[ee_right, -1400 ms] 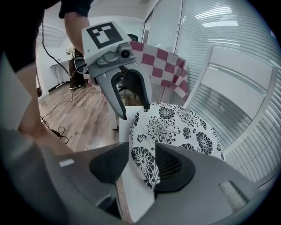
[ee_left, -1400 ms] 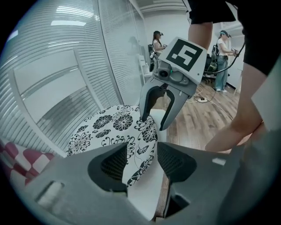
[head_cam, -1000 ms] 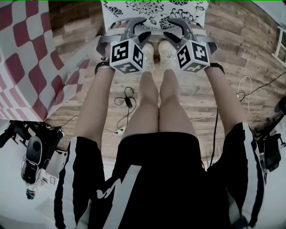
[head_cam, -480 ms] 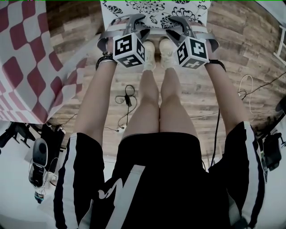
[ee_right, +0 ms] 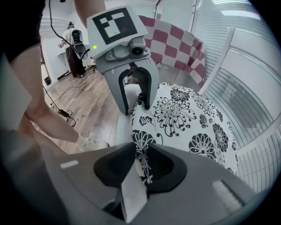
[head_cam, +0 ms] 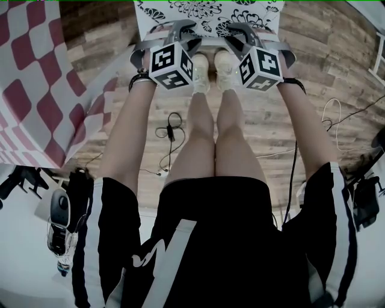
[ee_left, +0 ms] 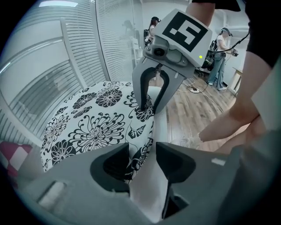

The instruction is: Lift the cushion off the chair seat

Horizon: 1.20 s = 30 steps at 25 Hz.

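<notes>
Wood-plank floor [head_cam: 337, 78], brown and matte, fills the head view. One red-and-white checked cloth [head_cam: 36, 90] drapes at 9 o'clock. Two bare legs [head_cam: 207, 138] run up the middle toward 12 o'clock. One cushion [head_cam: 207, 13], flat and soft, white fabric with black flower print, lies at 12 o'clock in the head view, just past the person's toes. A plain white band runs along its near edge; cannot tell if that is cushion side or chair seat. Two grippers of grey moulded plastic are both on that near edge. Left gripper [ee_left: 142, 153], at 11 o'clock in the head view: jaws wide and just been closing. The printed edge and the white band sit between them; the fabric fills the gap but shows no squeeze. Right gripper [ee_right: 141, 154], at 1 o'clock in the head view: jaws narrower and just been closing. They are pinched on the printed edge, with the fabric bunched into a fold between the pads. Each gripper view shows the other gripper at 12 o'clock, straddling the same edge. Two marker cubes [head_cam: 260, 65] with black-and-white squares, one per gripper. Two pale shoes [head_cam: 224, 71] sit side by side between the grippers. A black looped cable [head_cam: 172, 133] lies on the floor at 11 o'clock near centre, just left of the legs.
</notes>
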Available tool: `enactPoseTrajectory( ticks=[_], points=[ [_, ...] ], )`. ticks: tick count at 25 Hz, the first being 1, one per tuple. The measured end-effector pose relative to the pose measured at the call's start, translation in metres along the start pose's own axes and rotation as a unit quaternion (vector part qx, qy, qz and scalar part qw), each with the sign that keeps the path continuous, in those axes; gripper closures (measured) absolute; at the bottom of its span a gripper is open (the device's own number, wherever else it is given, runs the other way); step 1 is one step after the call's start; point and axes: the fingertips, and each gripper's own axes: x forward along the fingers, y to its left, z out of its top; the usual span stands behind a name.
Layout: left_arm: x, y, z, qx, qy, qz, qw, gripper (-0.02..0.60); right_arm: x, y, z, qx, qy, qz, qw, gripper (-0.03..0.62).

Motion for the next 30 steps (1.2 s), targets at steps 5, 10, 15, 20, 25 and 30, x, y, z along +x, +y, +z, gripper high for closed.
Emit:
enactPoseTrajectory(
  ticks=[5, 10, 15, 20, 25, 30],
  points=[
    [0.001, 0.001, -0.001, -0.003, 0.001, 0.002, 1.0, 0.412, 0.001, -0.001, -0.001, -0.014, 0.008, -0.002, 1.0, 0.52],
    [-0.002, 0.003, 0.0, -0.016, 0.007, 0.028, 0.9994, 0.519, -0.004, -0.001, 0.003, -0.016, 0.001, -0.017, 1.0, 0.586],
    [-0.011, 0.007, 0.006, -0.025, -0.003, 0.042, 0.9988, 0.557, -0.013, -0.009, 0.008, 0.001, -0.008, -0.034, 0.999, 0.588],
    [-0.024, 0.011, 0.01, -0.027, -0.01, 0.053, 0.9982, 0.56, -0.022, -0.015, 0.017, 0.008, -0.011, -0.052, 0.999, 0.588],
    [-0.039, 0.017, 0.018, -0.03, -0.017, 0.062, 0.9975, 0.566, -0.037, -0.023, 0.027, 0.013, -0.014, -0.066, 0.998, 0.588],
    [-0.055, 0.024, 0.029, -0.034, -0.019, 0.068, 0.9969, 0.566, -0.054, -0.033, 0.036, 0.016, -0.019, -0.077, 0.997, 0.588]
  ],
)
